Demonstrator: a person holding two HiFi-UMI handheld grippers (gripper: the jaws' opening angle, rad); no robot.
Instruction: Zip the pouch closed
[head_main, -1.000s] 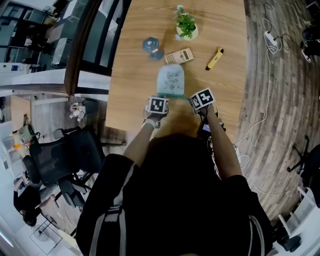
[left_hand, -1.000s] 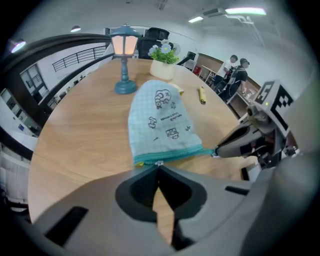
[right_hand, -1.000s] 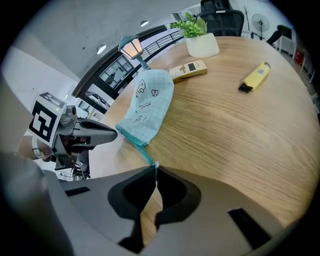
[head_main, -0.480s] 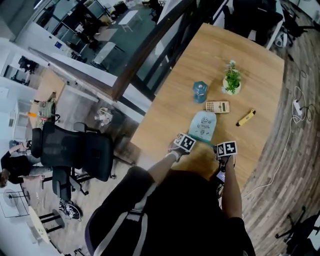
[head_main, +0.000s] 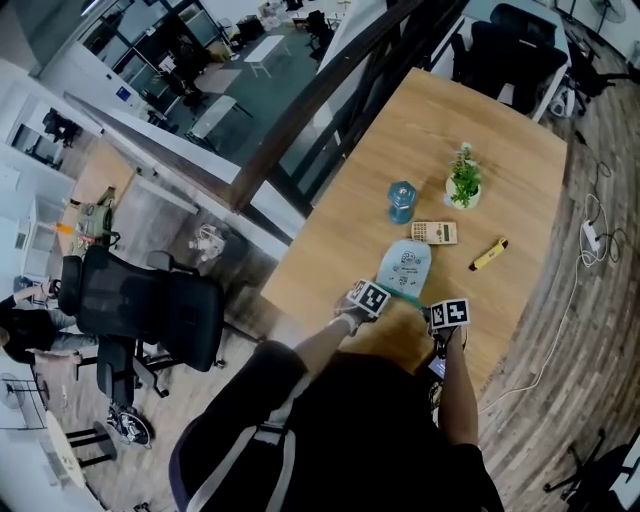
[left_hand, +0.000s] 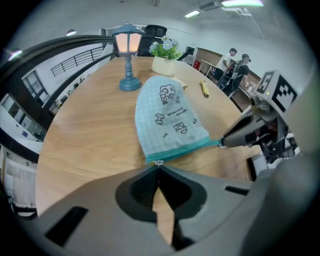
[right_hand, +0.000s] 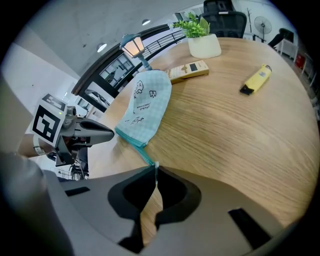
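Observation:
A light blue pouch (head_main: 405, 266) with cartoon prints lies flat on the wooden table (head_main: 500, 150), its teal zipper edge (left_hand: 182, 148) toward me. My left gripper (left_hand: 159, 165) is shut on a small metal zipper pull at the pouch's near left corner. At the other end of that edge, my right gripper (right_hand: 154, 166) is shut on the teal zipper tail (right_hand: 144, 154). In the head view the left gripper (head_main: 372, 298) and right gripper (head_main: 447, 312) flank the near edge of the pouch (right_hand: 145, 107). The zipper line looks drawn together between them.
Beyond the pouch stand a blue lantern lamp (head_main: 401, 200), a potted plant (head_main: 463, 180), a calculator (head_main: 434, 232) and a yellow cutter (head_main: 488, 255). The table's left edge drops to a floor with an office chair (head_main: 150, 310). People stand far back (left_hand: 237, 62).
The head camera has swung, so the table now sits tilted and farther right in view. Both grippers stay shut at the pouch's near edge, about the same distance apart.

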